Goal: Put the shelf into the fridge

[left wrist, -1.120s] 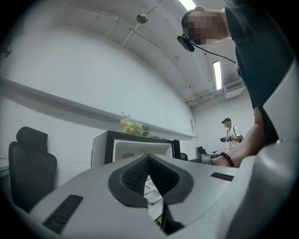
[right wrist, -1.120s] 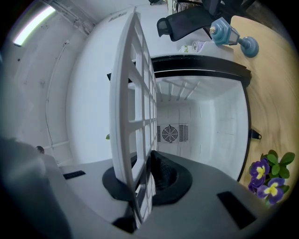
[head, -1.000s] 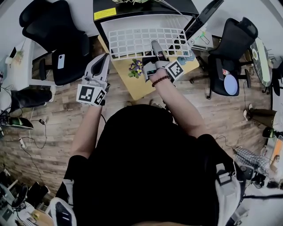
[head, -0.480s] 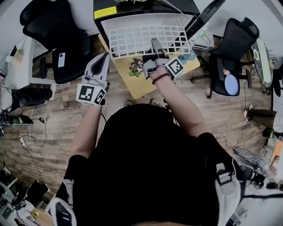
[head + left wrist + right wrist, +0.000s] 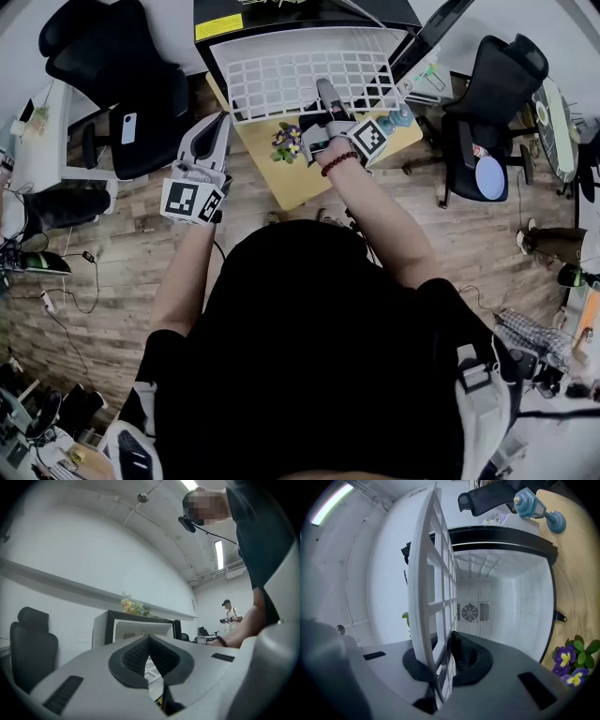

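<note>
Fridge cavity (image 5: 501, 597) open (flowers (image 5: 571, 660) alongside)

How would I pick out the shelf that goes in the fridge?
Find the black fridge standing open at the far end of the small wooden table. At its mouth, the right gripper pinches a flat white grid of square holes: that is the shelf. Nothing else nearby is a lattice; the purple flowers beside it are small and colourful.

Pretty ordinary office: brown wood-plank floor (image 5: 112, 272), one black office chair (image 5: 131, 94) and another black chair (image 5: 492, 89) flanking a small light-wood table (image 5: 291, 183), plain white walls (image 5: 70, 541), a ceiling strip light (image 5: 219, 554).
</note>
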Available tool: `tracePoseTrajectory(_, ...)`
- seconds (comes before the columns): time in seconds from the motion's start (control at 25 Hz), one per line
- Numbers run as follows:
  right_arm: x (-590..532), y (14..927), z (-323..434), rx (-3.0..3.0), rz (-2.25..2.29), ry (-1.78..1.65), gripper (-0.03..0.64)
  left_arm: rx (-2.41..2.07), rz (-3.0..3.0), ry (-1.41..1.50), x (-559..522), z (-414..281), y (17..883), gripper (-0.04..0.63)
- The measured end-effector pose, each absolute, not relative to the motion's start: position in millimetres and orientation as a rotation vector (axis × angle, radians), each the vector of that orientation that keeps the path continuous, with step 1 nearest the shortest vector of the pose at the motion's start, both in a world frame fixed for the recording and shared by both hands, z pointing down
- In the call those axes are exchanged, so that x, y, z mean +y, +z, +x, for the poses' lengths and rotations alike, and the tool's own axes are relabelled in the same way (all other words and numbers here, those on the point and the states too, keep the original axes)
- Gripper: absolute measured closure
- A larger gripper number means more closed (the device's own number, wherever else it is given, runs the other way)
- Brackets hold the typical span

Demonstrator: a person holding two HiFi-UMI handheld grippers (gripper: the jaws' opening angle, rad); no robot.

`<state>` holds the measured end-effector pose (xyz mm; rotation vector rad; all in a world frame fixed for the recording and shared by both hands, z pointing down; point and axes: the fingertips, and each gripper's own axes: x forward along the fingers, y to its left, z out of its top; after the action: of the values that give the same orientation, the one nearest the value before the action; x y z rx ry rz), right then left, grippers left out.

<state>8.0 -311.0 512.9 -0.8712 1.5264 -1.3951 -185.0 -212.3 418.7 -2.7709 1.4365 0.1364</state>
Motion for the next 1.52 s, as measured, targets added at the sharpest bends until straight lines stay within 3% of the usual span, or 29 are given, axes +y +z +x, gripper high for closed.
tracePoseTrajectory(1.52, -363.9, 520.3, 4.4, 1.509, -0.859, -1.479, 0.577, 1.463, -2.744, 0.147, -227.1, -186.7, 419.7, 0.578)
